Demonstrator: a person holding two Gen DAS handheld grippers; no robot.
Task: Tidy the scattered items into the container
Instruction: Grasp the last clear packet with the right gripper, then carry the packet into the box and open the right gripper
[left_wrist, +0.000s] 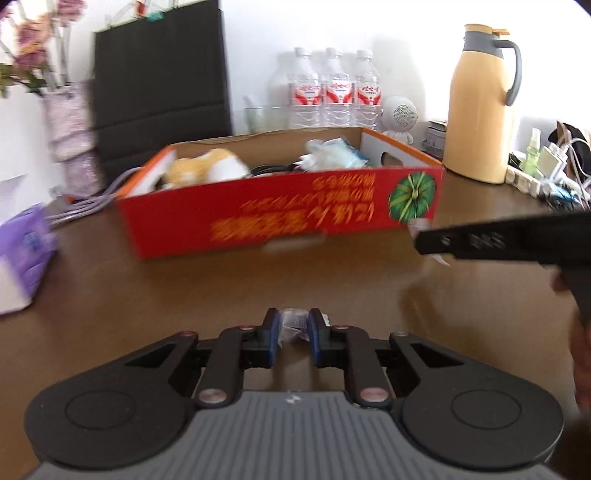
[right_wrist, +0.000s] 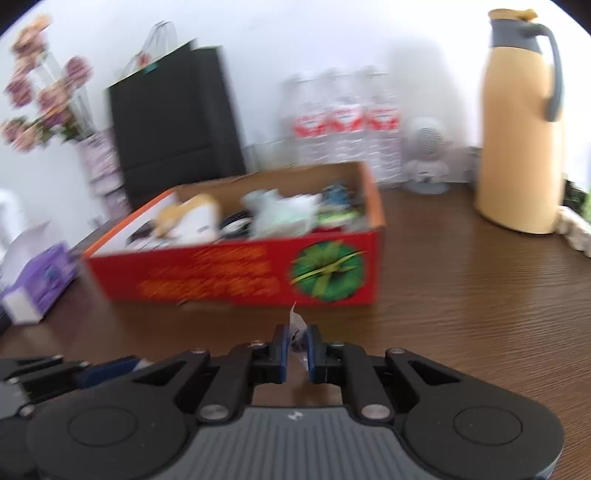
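A red cardboard box (left_wrist: 280, 218) stands on the brown table and holds a plush toy (left_wrist: 205, 168), cables and plastic packets (left_wrist: 332, 153). It also shows in the right wrist view (right_wrist: 236, 277). My left gripper (left_wrist: 292, 326) is shut on a small clear wrapper (left_wrist: 293, 321), above the table in front of the box. My right gripper (right_wrist: 297, 341) is shut on a small clear packet (right_wrist: 295, 321) in front of the box's right end. The right gripper also shows in the left wrist view (left_wrist: 421, 238), and the left gripper at the right wrist view's left edge (right_wrist: 107, 369).
A yellow thermos jug (left_wrist: 480, 107) stands right of the box, with three water bottles (left_wrist: 334, 92) and a white speaker (left_wrist: 400, 114) behind. A purple tissue pack (left_wrist: 26, 247), a flower vase (left_wrist: 70, 133) and a black bag (left_wrist: 159, 81) are on the left. A power strip (left_wrist: 535, 184) lies far right.
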